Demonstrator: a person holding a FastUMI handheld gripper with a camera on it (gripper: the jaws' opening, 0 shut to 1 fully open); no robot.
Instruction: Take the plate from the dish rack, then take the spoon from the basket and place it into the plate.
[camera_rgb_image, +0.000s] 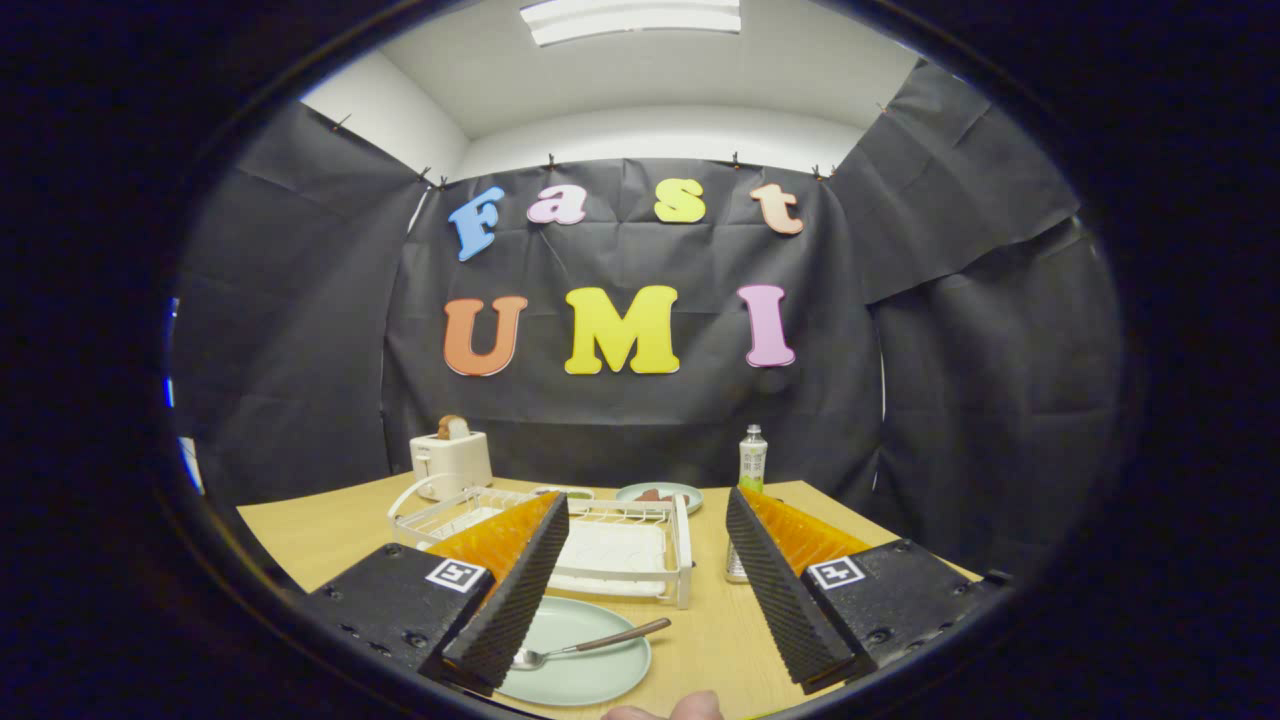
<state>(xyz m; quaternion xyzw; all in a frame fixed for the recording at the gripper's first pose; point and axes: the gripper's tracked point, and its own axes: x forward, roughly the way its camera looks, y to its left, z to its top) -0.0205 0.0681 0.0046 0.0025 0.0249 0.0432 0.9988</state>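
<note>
Booth walled in black cloth; light wooden tabletop (330, 535) carries everything. White wire dish rack (620, 545) sits mid-table beyond the fingers, its near left corner hidden behind the left finger. Cream two-slot toaster (451, 458) with a brown slice poking out stands behind the rack's left end. Pale green round plate (585, 665) lies flat on the table just ahead of the fingers, left part covered by the left finger. A second small pale green dish (660, 494) behind the rack holds something reddish, too small to identify. Clear plastic bottle with green label (752, 458) stands beyond the right finger; a basket base below it is mostly hidden. Metal spoon with brown handle (590, 645) rests on the near plate, bowl by the left fingertip. Gripper (640, 655) fingers spread wide, gripping nothing.
</note>
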